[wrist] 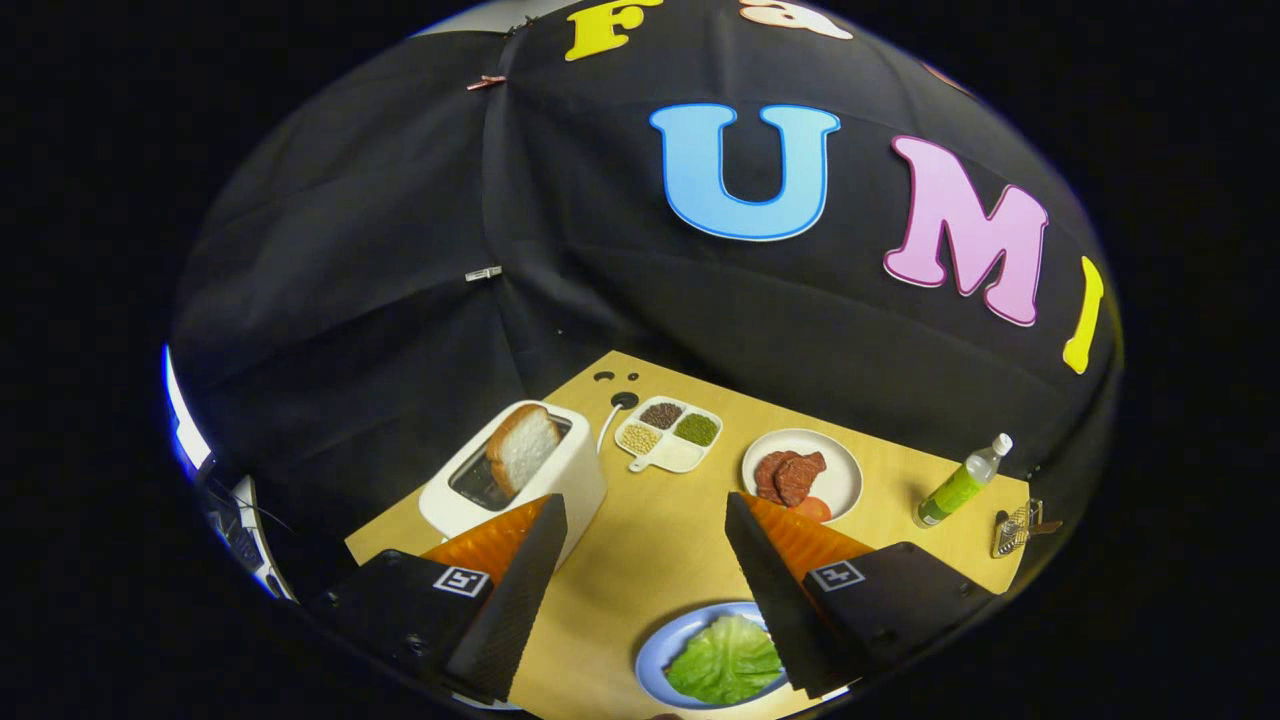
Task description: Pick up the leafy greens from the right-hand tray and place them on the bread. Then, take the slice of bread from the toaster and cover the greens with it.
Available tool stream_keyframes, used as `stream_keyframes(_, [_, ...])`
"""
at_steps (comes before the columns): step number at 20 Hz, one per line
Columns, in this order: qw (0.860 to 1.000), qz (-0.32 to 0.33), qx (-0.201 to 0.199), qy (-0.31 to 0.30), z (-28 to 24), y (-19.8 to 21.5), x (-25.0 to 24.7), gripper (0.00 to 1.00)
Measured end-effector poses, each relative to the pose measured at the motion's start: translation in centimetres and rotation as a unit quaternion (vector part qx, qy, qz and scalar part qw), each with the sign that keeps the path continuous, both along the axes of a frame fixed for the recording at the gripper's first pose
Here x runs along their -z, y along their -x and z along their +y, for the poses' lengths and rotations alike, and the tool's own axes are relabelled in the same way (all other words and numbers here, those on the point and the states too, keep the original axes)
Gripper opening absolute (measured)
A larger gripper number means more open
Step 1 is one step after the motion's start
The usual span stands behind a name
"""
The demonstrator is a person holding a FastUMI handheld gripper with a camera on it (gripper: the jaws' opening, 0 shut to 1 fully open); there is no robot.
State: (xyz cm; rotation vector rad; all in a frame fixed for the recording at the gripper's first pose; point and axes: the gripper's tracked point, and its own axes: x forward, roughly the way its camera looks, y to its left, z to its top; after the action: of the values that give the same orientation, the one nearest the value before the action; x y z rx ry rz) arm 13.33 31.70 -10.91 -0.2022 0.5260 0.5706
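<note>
A green lettuce leaf [725, 660] lies on a blue plate [650, 650] low between my fingers, partly tucked under the right finger [770, 580]. I cannot tell what lies beneath the leaf. A white toaster [575, 480] stands just beyond the left finger [520, 590], with a slice of bread [522, 447] sticking up out of its slot. My gripper [645, 500] hangs above the wooden table [640, 560], open, with nothing between its fingers.
A white plate [845, 470] with brown meat pieces [790, 475] and a red slice sits beyond the right finger. A divided dish of grains [672, 455] stands behind the toaster. A green bottle [960, 485] and a small metal object [1015, 530] are at the far right.
</note>
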Motion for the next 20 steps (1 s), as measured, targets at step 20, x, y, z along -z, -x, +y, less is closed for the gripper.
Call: stream_keyframes(20, [0.996, -0.011, 0.002, 0.084, 16.3, -5.1, 9.2, 0.99])
